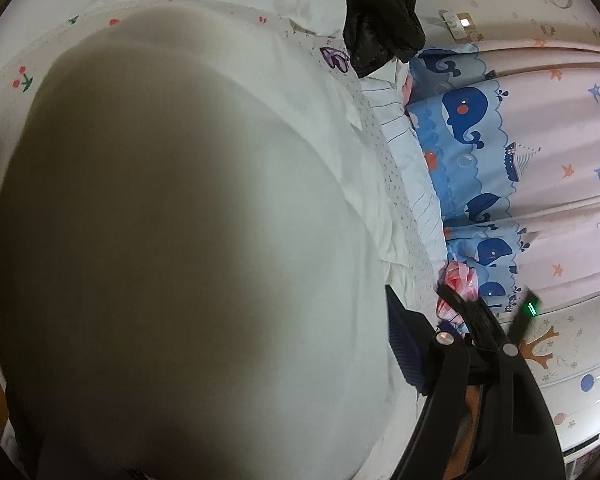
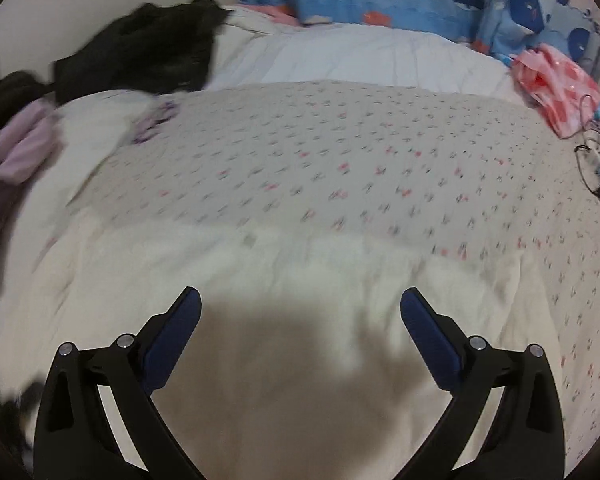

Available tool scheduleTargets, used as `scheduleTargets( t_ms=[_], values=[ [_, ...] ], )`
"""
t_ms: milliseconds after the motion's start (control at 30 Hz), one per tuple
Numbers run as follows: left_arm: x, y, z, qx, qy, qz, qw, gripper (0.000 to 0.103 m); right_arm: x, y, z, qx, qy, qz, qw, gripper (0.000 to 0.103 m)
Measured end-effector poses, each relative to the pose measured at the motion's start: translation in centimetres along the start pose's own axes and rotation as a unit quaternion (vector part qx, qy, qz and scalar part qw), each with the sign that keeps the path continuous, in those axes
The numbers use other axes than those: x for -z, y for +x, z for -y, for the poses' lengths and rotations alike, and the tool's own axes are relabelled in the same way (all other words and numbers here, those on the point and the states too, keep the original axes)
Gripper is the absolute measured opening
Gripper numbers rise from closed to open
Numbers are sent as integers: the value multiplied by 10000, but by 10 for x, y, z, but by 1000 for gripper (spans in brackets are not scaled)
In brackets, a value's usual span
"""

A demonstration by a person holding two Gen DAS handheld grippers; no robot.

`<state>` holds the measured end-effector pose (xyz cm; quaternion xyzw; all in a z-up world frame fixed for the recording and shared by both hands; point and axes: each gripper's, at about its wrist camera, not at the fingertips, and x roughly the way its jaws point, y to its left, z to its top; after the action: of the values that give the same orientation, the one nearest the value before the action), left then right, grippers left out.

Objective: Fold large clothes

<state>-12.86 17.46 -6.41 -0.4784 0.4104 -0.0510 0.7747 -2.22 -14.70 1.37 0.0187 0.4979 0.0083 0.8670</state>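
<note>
A large white garment [image 2: 260, 272] lies spread on the bed's flowered cover [image 2: 360, 152]. My right gripper [image 2: 300, 294] hovers just above it, pointing down. It is open wide, with nothing between its blue pads [image 2: 172, 340]. In the left wrist view the same white garment [image 1: 180, 208] hangs right against the lens and fills most of the picture. Of my left gripper [image 1: 300, 292] only the right finger's blue pad [image 1: 404, 344] shows. The cloth hides the other finger, so I cannot tell whether it grips.
A black garment [image 2: 148, 52] and a lilac one [image 2: 24, 148] lie at the bed's far left. A pink plastic bag [image 2: 556, 84] and a cable with a charger [image 2: 598, 184] sit at the right. A whale-print curtain [image 1: 460, 120] hangs behind the bed.
</note>
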Motion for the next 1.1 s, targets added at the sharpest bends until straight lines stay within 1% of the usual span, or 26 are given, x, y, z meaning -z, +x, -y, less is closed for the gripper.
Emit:
scheduleTargets(
  t_ms=[33,67,100,167,233,267,300,333,367,400,467,500,533,567,600,700,733,767,833,867,900,933,967,1000,1067,1100],
  values=[
    [-1,1,2,-5,17,21,10000,74,-2,16,1,140,-4,-133,9998,97],
    [0,1,1,-7,22,42,10000,74,3,52,1,350,-72,-553,9978,97],
    [0,3,2,9,41,48,10000,75,12,74,1,364,-120,-929,9949,97],
    [-1,5,4,2,147,24,9999,75,13,80,2,333,-84,-885,9955,97],
    [-2,5,0,24,87,5,10000,75,10,71,7,45,-35,-912,9958,97],
    [-3,5,-1,53,52,-8,10000,75,9,57,14,-237,25,-846,9961,97],
    [-3,6,-2,74,32,-18,10000,75,11,35,19,-468,77,-653,9967,97],
    [-2,4,-4,84,40,-19,10000,75,13,19,21,-567,53,-492,9972,97],
    [-2,4,-4,92,58,-15,9999,75,22,-9,22,-666,-94,-204,9975,97],
    [-3,4,-5,94,69,-15,9999,75,33,-32,23,-712,-243,15,9972,97],
    [4,-1,-11,104,68,-12,9999,75,62,-58,22,-614,-440,271,9968,97],
    [4,-2,-12,109,69,-1,9999,75,81,-56,17,-520,-664,187,9963,97],
    [7,-3,-14,112,73,9,9999,75,100,-38,6,-368,-1057,-174,9936,97],
    [8,-3,-14,114,72,18,9999,75,114,-25,-2,-254,-1296,-270,9909,97],
    [10,-4,-13,90,89,25,9999,75,123,-22,-3,-225,-1354,-11,9905,97],
    [19,-6,-11,37,140,60,9999,75,112,-34,7,-505,-907,-143,9945,97],
    [19,-6,-12,47,122,64,9999,75,110,-43,9,-654,-834,-12,9944,97],
    [19,-6,-13,55,82,54,9999,75,108,-60,8,-696,-920,309,9928,97],
    [17,-6,-17,105,-8,41,9999,75,112,-74,3,-657,-1119,517,9902,97],
    [14,-6,-20,147,-68,36,9999,75,117,-71,-2,-659,-1197,460,9896,97],
    [15,-7,-23,200,-150,34,9997,75,127,-60,-11,-631,-1402,235,9878,97],
    [15,-8,-25,228,-186,37,9996,75,140,-44,-20,-471,-1712,86,9841,97],
    [16,-9,-26,253,-226,52,9994,75,145,-45,-22,-463,-1773,260,9827,97],
    [17,-11,-28,304,-268,70,9992,75,145,-47,-19,-526,-1714,275,9834,97],
    [18,-15,-32,392,-305,119,9987,75,132,-55,-8,-811,-1328,143,9877,97],
    [19,-17,-34,423,-311,132,9985,75,127,-65,-3,-919,-1188,324,9881,97]
  ],
)
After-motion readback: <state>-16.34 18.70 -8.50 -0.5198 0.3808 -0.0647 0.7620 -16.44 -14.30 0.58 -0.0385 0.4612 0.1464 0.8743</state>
